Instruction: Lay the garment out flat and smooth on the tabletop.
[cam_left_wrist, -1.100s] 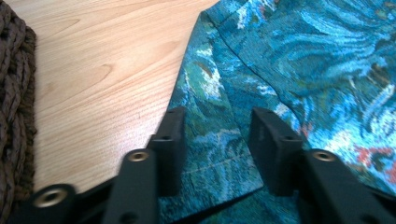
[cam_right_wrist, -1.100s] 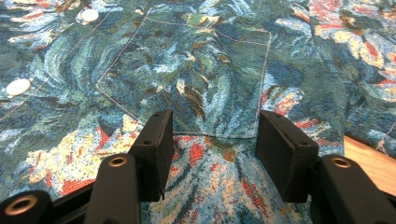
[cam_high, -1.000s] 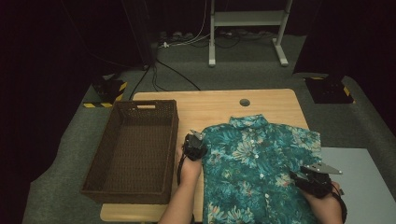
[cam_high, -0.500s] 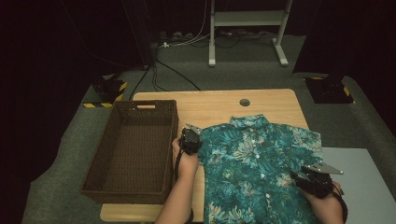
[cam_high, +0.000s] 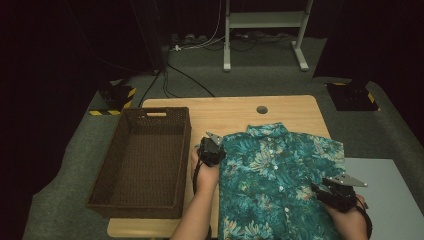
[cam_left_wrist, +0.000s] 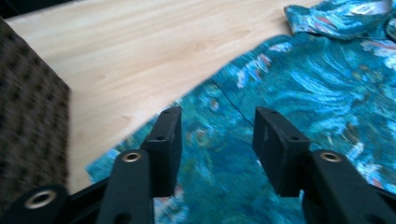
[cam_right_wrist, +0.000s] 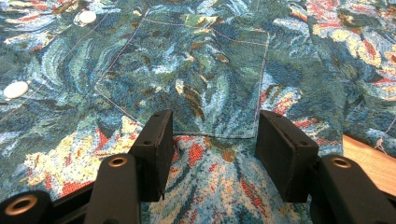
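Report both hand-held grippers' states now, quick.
Left hand-held gripper: open, jaws apart over the shirt's sleeve edge, holding nothing.
Right hand-held gripper: open, jaws apart over the shirt below its chest pocket, holding nothing.

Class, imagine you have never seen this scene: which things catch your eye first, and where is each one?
The teal floral shirt stands out, spread flat, buttoned, on the right part of the wooden table. Left of it stands a dark woven basket. The left gripper hovers at the shirt's left sleeve, the right gripper over its right side, fingers apart.
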